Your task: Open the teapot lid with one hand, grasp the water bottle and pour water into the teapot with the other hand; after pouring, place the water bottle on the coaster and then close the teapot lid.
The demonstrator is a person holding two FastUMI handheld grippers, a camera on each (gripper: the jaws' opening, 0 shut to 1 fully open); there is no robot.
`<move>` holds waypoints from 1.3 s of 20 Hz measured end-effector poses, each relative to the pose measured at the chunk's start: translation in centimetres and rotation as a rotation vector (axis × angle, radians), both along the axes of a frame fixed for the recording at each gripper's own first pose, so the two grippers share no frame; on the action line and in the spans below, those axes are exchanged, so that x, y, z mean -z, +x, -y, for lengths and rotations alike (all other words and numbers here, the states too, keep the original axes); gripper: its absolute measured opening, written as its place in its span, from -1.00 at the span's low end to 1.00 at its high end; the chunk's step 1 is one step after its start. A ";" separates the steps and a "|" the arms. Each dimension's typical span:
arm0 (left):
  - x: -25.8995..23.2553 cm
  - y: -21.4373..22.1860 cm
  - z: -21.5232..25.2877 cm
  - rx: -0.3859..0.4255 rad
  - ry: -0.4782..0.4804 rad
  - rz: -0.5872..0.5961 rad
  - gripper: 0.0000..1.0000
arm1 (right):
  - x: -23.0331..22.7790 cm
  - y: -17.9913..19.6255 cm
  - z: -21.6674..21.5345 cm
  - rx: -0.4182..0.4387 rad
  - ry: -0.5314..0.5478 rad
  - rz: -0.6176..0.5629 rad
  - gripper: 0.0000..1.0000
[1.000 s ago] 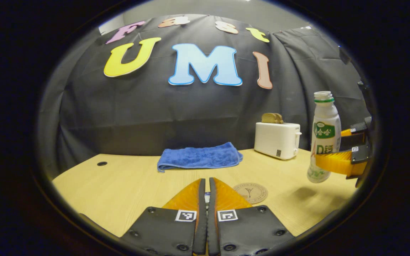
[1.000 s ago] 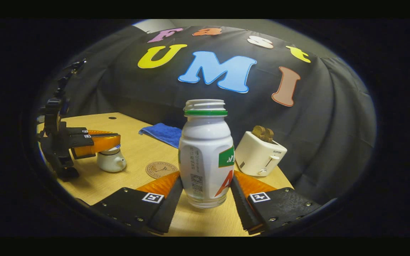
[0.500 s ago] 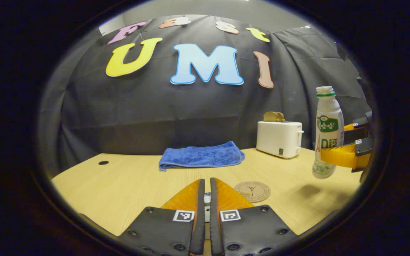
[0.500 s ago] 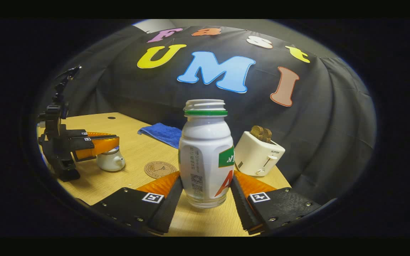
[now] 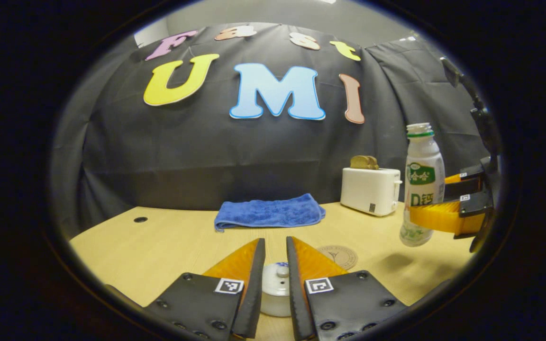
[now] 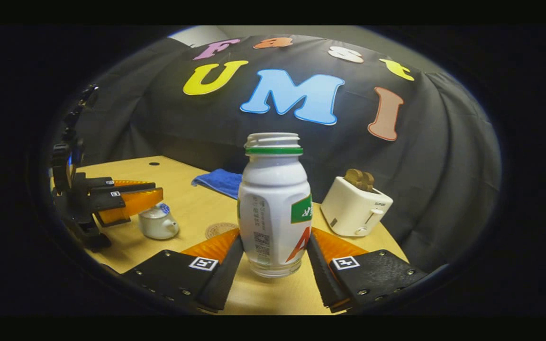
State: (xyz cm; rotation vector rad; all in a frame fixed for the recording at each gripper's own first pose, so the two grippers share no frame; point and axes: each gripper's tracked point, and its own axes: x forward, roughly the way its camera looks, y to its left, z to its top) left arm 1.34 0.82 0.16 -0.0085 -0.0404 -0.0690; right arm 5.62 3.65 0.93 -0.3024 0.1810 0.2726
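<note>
Recording booth, black cloth wall (image 5: 206, 156), wooden table (image 5: 159, 241), toaster (image 5: 370, 189)

We saw even, fairly dim indoor light from overhead — the table (image 5: 159, 241) was the brightest surface, the cloth wall behind stayed dull. A soft shadow lay on the wood below the lifted water bottle (image 5: 421, 182). Both views bowed strongly toward their edges, and the rim darkened. The right gripper view looked softer and grainier — no harsh glare anywhere.
</note>
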 end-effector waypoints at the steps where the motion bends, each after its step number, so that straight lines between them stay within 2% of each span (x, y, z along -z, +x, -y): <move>1: -0.6 -0.5 -0.2 0.004 -0.014 0.016 -0.29 | -0.3 0.4 -1.0 -0.008 0.024 0.001 0.46; 6: -0.2 -1.7 -2.3 -0.009 -0.072 -0.004 -0.30 | -2.1 2.5 -3.9 -0.034 0.142 0.009 0.46; 10: -0.5 -2.5 -5.2 -0.061 -0.080 0.007 -0.31 | -2.3 4.5 -5.6 -0.034 0.198 0.020 0.46; 18: -0.7 -3.4 -8.1 -0.102 -0.115 0.021 -0.31 | 1.3 7.9 -8.7 -0.046 0.241 -0.041 0.45; 26: -0.6 -3.5 -7.7 -0.088 -0.131 0.020 -0.37 | 4.4 8.8 -9.7 -0.044 0.244 -0.114 0.45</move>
